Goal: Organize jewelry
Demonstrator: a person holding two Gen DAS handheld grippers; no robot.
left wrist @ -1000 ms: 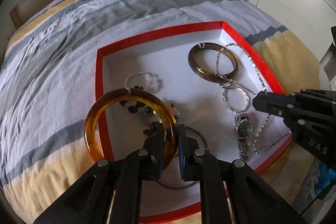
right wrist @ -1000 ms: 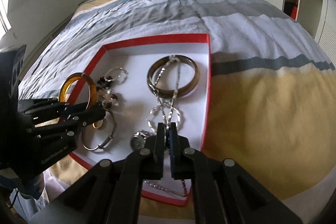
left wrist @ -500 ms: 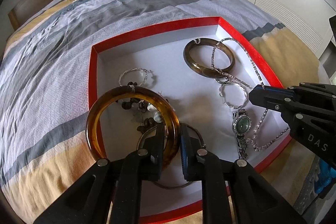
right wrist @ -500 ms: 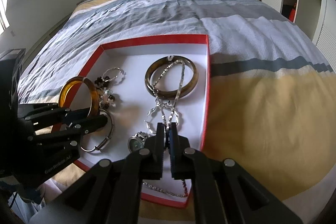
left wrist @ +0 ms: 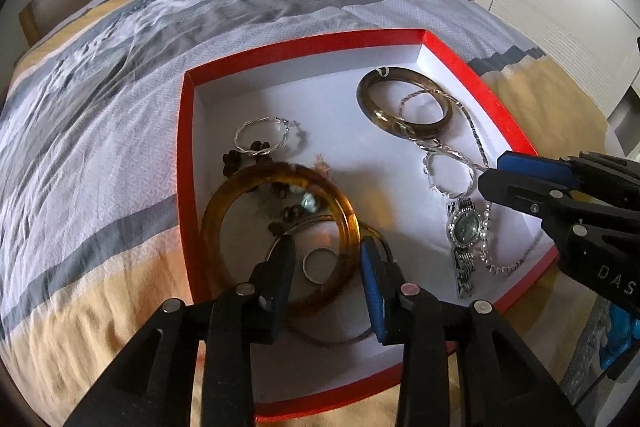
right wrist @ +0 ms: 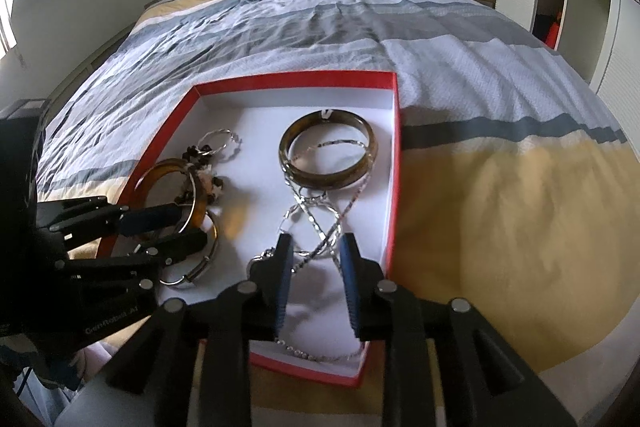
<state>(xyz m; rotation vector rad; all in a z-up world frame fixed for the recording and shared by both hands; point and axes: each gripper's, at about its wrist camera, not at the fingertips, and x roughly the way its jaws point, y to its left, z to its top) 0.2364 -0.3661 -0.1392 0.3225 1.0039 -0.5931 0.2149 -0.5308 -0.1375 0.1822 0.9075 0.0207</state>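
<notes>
change since earlier: both sets of jaws stood clamped a second ago, left on the amber bangle, right on the silver chain; both are opening now, and the bangle has dropped from tilted-up to lying nearly flat in the box.
left gripper (left wrist: 326,269): jaws opening, pads off the amber bangle (left wrist: 280,239), whose near rim sits between them, let go.
right gripper (right wrist: 314,267): jaws opening, silver chain (right wrist: 320,247) runs slack between the pads, no longer pinched.
box: red box (left wrist: 184,167) on the striped bedspread (left wrist: 100,107), white floor, holds everything.
key relation: bangle lies flat just ahead of and below the left fingertips, along the box's left wall; chain's long run goes from the right fingertips away toward the brown bangle (right wrist: 328,155) at the far right corner, looping over it.
nearer hand: left for amber bangle, thin metal bangle (right wrist: 196,267) and beads (left wrist: 256,151); right for chain, watch (left wrist: 464,227) and the twisted silver hoop (left wrist: 448,171).
left view only: watch face and strap clear, small ring (left wrist: 320,265) inside the amber bangle.
right view only: chain's crossing just ahead of the pads and its tail by the near wall; watch mostly hidden behind the left finger.
judgement: both pieces look set down; next pick likely needs a fresh approach.
</notes>
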